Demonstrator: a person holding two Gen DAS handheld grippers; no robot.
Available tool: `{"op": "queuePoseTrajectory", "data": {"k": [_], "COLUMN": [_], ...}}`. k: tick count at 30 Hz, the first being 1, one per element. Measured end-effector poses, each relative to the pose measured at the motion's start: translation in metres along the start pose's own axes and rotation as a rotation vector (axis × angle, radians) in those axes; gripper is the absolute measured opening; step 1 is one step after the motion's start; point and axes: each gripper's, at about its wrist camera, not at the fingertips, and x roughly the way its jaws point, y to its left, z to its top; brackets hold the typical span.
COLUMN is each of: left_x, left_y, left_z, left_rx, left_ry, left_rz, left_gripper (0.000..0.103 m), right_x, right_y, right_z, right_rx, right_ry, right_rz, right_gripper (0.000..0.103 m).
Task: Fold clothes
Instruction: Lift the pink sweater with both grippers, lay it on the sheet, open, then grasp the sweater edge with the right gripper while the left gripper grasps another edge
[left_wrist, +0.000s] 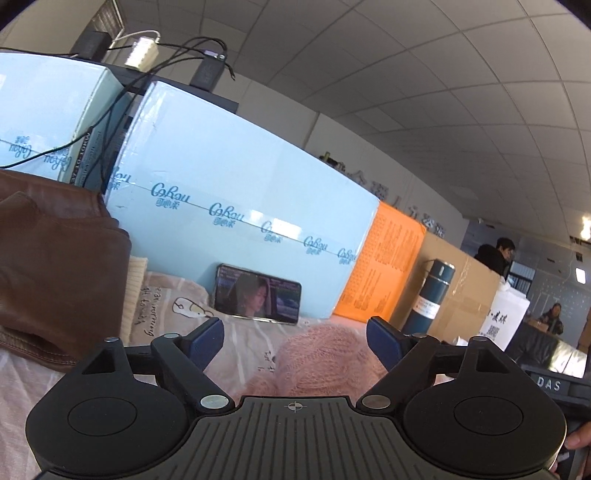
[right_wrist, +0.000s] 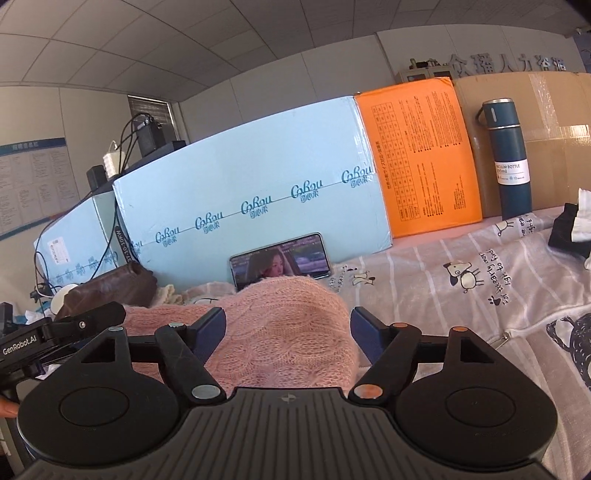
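We see the pink sweater (right_wrist: 280, 325) lying in a soft heap on the printed sheet (right_wrist: 480, 266), straight ahead of both tools and slightly below them. The right gripper (right_wrist: 288, 334) stands wide open, its 2 blue pads on either side of the knit mound without pressing on it; the cloth fills the gap and rises above the pads, so we judge this hand the nearer one, already astride the garment. The left gripper (left_wrist: 295, 339) is also spread wide and holds nothing; the same sweater (left_wrist: 317, 354) sits between and just beyond its pads, toward the right pad. In the right view the heap runs across the picture, from the left gripper's side to the right pad, so its long axis lies crosswise to the fingers.

As for containers, the pale blue boxes (right_wrist: 251, 177), the orange box (right_wrist: 421, 155) and the brown carton (right_wrist: 554, 122) behind are all closed; we cannot see inside. A phone (right_wrist: 280, 260) leans against the blue box, and a dark blue flask (right_wrist: 508, 158) stands capped beside the cartons. A brown leather bag (left_wrist: 55, 277) sits left of the sweater.
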Motion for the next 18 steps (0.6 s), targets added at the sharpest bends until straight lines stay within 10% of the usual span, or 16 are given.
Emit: {"op": "queuePoseTrajectory", "data": {"k": [18], "left_x": [-0.009], "left_y": [0.032], "left_z": [0.008], "left_rx": [-0.150], "left_ry": [-0.019], "left_rz": [0.102], "left_gripper": [0.090], "right_x": [0.028], "right_y": [0.090], "right_z": [-0.030], "right_rx": [-0.298], "right_ry": [0.200], "right_rz": [0.316], "right_gripper": [0.091]}}
